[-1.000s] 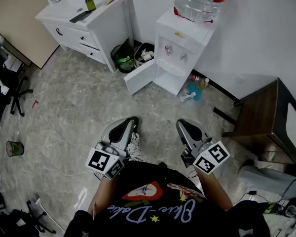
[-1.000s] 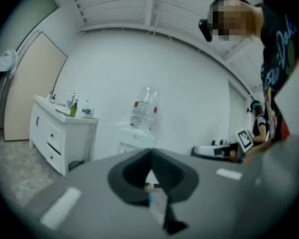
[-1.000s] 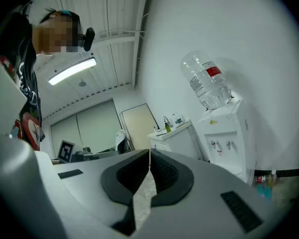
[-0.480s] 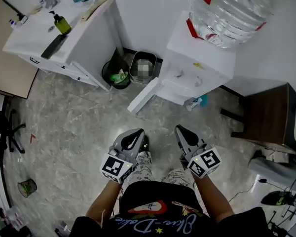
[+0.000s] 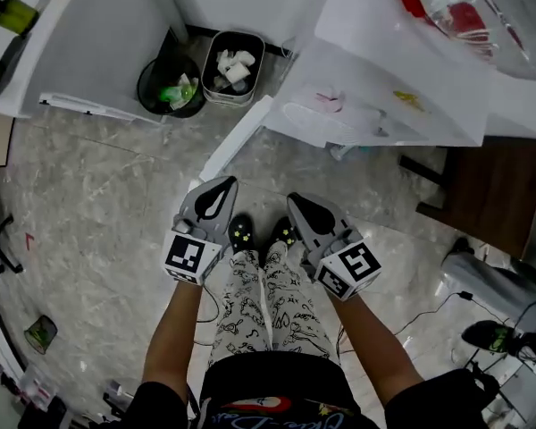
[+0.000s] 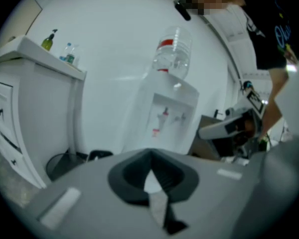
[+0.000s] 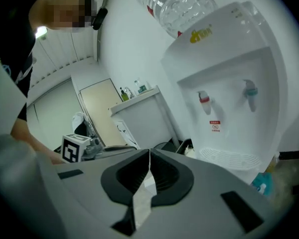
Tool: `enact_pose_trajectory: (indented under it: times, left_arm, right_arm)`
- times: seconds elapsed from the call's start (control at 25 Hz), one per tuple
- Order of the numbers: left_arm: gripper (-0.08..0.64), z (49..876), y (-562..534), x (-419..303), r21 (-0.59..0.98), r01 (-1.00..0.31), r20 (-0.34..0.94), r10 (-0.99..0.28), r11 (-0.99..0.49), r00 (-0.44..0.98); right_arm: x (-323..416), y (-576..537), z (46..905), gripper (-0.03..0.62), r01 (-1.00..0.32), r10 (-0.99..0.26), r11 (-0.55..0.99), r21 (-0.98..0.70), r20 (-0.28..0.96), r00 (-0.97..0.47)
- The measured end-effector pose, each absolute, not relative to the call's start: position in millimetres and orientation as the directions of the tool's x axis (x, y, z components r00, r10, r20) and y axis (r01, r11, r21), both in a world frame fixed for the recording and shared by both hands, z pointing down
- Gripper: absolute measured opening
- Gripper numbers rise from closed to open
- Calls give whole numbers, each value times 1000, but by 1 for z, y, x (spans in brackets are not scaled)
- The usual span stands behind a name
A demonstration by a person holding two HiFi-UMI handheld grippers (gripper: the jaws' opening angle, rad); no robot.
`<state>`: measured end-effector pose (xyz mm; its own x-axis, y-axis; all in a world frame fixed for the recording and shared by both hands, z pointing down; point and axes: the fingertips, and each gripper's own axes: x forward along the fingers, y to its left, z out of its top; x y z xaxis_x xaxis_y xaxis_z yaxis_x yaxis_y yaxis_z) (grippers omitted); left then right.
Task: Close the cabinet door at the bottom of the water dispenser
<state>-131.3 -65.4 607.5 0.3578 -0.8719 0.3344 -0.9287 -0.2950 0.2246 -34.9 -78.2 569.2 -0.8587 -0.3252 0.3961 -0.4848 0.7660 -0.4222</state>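
Observation:
The white water dispenser (image 5: 384, 70) stands at the top right of the head view, with its clear bottle (image 5: 482, 7) on top. Its white bottom cabinet door (image 5: 237, 141) is swung open to the left, edge-on toward me. My left gripper (image 5: 220, 184) is shut and holds nothing, its tip just short of the door's free end. My right gripper (image 5: 297, 200) is also shut and holds nothing, low in front of the dispenser. The left gripper view has the dispenser (image 6: 167, 116) ahead, beyond the shut left gripper (image 6: 150, 158). In the right gripper view its taps (image 7: 204, 97) are close, past the shut right gripper (image 7: 149, 153). Both gripper views hide the door.
A round black bin (image 5: 170, 88) and a grey rectangular bin (image 5: 232, 68) stand left of the dispenser, beside a white drawer cabinet (image 5: 80, 52). A dark wooden chair (image 5: 491, 195) is at the right. My shoes (image 5: 241, 232) are between the grippers. Cables (image 5: 429, 307) lie at lower right.
I have walked up to the dispenser; it and the open door now fill the top of the head view. Both grippers stayed shut and are now close to the door.

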Motion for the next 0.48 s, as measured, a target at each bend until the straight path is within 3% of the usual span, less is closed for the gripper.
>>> enact_pose_trajectory:
  times: [0.28,0.48]
  left_arm:
    - [0,760,-75,-205,88,-979,610,-767,-186,200]
    - [-1,816,-71,-242,53,-987,700,-699,-154,147]
  right_arm:
    - [-27,-82,634,17,-462,-232,739,-491,458,-858]
    - [-32,-73,657,17,-458,-197,771,-442,518,-832]
